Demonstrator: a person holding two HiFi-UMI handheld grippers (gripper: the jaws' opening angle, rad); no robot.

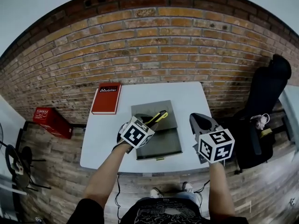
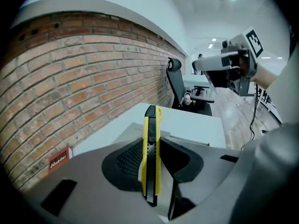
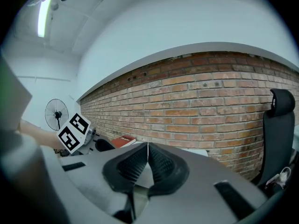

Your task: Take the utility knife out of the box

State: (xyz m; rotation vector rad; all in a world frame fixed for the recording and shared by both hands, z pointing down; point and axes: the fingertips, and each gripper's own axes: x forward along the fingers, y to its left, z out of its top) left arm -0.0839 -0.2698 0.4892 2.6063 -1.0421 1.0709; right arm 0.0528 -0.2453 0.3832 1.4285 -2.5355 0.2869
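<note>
The left gripper (image 2: pixel 152 149) is clamped on the yellow-and-black utility knife (image 2: pixel 151 146), which stands on edge between the ribbed black pads with its far end poking out past them. In the head view the knife is held over the open flat grey box (image 1: pixel 163 146) on the white table (image 1: pixel 187 97) and is not lying in it. The right gripper (image 3: pixel 147 158) hangs just right of the box, its jaws pressed together on nothing. A red hardcover book (image 1: pixel 106 98) lies at the table's far left corner.
</note>
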